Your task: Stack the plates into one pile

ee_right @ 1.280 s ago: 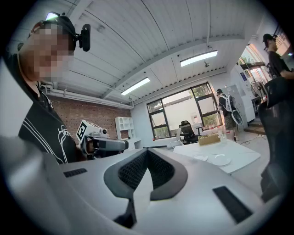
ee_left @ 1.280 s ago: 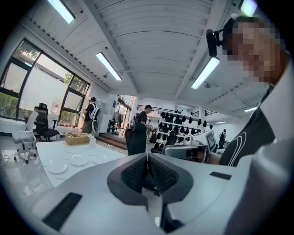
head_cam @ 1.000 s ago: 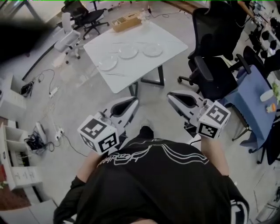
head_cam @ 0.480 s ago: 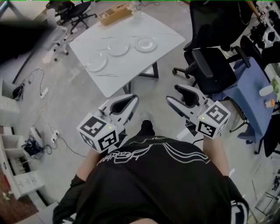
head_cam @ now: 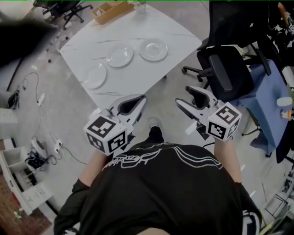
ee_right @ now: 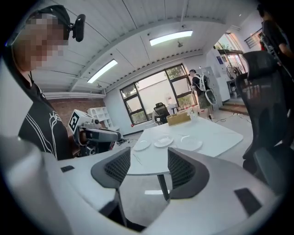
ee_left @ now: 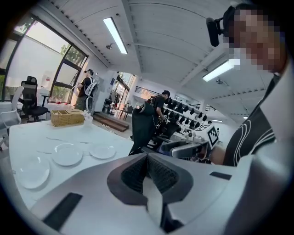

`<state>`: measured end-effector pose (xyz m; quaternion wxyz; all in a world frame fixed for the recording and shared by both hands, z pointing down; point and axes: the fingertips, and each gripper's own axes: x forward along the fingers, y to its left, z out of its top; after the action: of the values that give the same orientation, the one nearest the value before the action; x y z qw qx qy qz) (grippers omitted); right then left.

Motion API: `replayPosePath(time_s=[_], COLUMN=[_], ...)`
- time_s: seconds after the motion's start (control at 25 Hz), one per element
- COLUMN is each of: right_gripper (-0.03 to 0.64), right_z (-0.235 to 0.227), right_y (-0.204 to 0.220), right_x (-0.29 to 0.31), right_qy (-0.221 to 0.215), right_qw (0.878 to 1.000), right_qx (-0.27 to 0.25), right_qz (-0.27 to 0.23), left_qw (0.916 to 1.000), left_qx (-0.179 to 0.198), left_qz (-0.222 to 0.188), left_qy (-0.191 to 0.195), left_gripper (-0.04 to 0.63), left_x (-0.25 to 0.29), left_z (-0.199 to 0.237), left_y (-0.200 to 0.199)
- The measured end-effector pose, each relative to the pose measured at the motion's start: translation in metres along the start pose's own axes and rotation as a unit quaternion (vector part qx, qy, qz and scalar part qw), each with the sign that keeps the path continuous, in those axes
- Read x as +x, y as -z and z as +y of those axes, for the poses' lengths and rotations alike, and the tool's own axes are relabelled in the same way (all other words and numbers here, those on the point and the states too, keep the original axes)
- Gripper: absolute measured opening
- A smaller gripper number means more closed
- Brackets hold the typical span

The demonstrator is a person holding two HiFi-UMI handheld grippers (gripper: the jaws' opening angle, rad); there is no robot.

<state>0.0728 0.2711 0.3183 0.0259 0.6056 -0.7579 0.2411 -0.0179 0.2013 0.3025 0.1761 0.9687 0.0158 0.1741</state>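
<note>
Grey office floor (head_cam: 69, 114) surrounds a white, veined table (head_cam: 156, 27), seen from above in the head view.

Left gripper (head_cam: 138, 99): the jaws are closed pad against pad, with nothing between them. Right gripper (head_cam: 183, 95): the jaws stand apart and have just been opening. Nothing is between them; the right gripper view shows only the table through the gap.

Both grippers are held in front of the person's torso, side by side and apart. They point forward and slightly downward toward the table, over the floor and short of the table edge. The left marker cube (head_cam: 106, 134) and the right marker cube (head_cam: 224, 120) sit at the rear of each gripper, over the holding hand. Both forearms extend from a black shirt (head_cam: 161, 193).

Ahead of the fingertips, three plates lie singly on the table in a row, unstacked: left plate (head_cam: 94, 75), middle plate (head_cam: 120, 56), right plate (head_cam: 153, 50). All are well apart from both grippers.

Beyond the plates, at the far table edge, stands a wicker basket (head_cam: 112, 10). To the right of the right gripper's fingers stands a black office chair (head_cam: 225, 69).
</note>
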Motion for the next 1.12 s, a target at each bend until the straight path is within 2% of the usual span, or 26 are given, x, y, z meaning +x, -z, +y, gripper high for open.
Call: replayPosePath(time_s=[0.16, 0.32, 0.72, 0.88, 1.12], right_gripper=[0.253, 0.253, 0.253, 0.253, 0.253], right_z=[-0.034, -0.063, -0.12, -0.136, -0.161], right_y=[-0.001, -0.005, -0.004, -0.007, -0.007], right_x=[0.041, 0.07, 0.098, 0.109, 0.132], right_qy=[0.004, 0.022, 0.081, 0.08, 0.067], right_qw=[0.999, 0.998, 0.992, 0.991, 0.991], right_qx=[0.017, 0.021, 0.023, 0.025, 0.026], right_qz=[0.028, 0.056, 0.097, 0.102, 0.11], left_qw=[0.9997, 0.9996, 0.9926, 0.9909, 0.9857], left_qx=[0.0, 0.004, 0.069, 0.077, 0.087], left_qz=[0.023, 0.029, 0.089, 0.093, 0.119], left_qy=[-0.002, -0.002, -0.044, -0.06, -0.081], left_gripper=[0.031, 0.031, 0.031, 0.031, 0.031], left_x=[0.024, 0.041, 0.071, 0.089, 0.124], left_z=[0.047, 0.085, 0.147, 0.163, 0.19], left_y=[-0.004, -0.014, 0.003, 0.0, 0.003])
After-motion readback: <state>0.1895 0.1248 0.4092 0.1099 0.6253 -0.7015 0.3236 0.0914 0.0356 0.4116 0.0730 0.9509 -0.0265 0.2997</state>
